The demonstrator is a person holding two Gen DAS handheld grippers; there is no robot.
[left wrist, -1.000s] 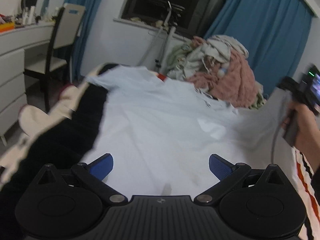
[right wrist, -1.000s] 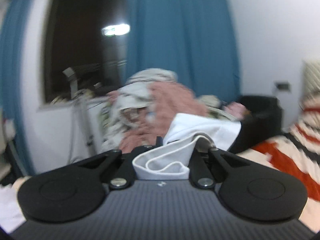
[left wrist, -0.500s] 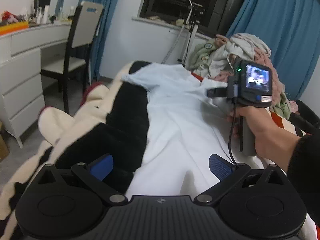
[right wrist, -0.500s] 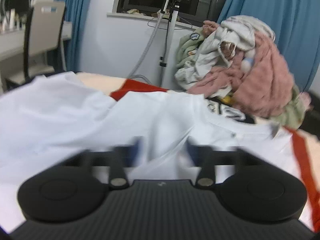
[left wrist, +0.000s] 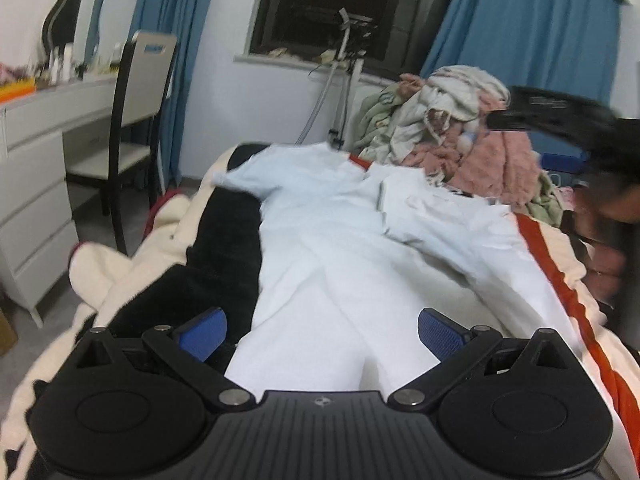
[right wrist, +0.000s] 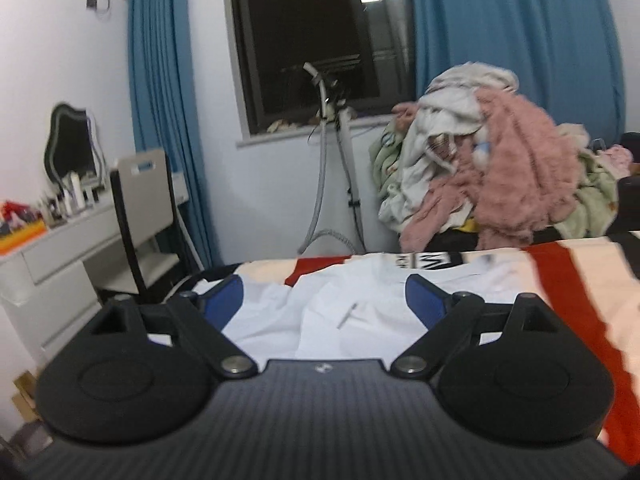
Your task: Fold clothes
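White shirt (left wrist: 340, 240) spread on a bed (left wrist: 560, 248), both grippers empty above it.

The bed carries a cream blanket with black (left wrist: 224, 248) and red stripes; the shirt lies flat along its middle, one sleeve (left wrist: 432, 216) folded across the chest from the right, the other sleeve reaching far left. Beyond the far end stands a heap of clothes (right wrist: 492, 168), pink and pale, under a dark window (right wrist: 312, 40) between blue curtains (right wrist: 168, 100). A chair (left wrist: 136, 120) and a white dresser (left wrist: 36, 168) stand at the left. The left gripper (left wrist: 320, 330) hovers over the shirt's near hem, its blue-padded fingers (left wrist: 202, 332) wide apart, gripping nothing. The right gripper (right wrist: 324, 302) is over the shirt's far part, fingers (right wrist: 424, 300) likewise spread and holding nothing.
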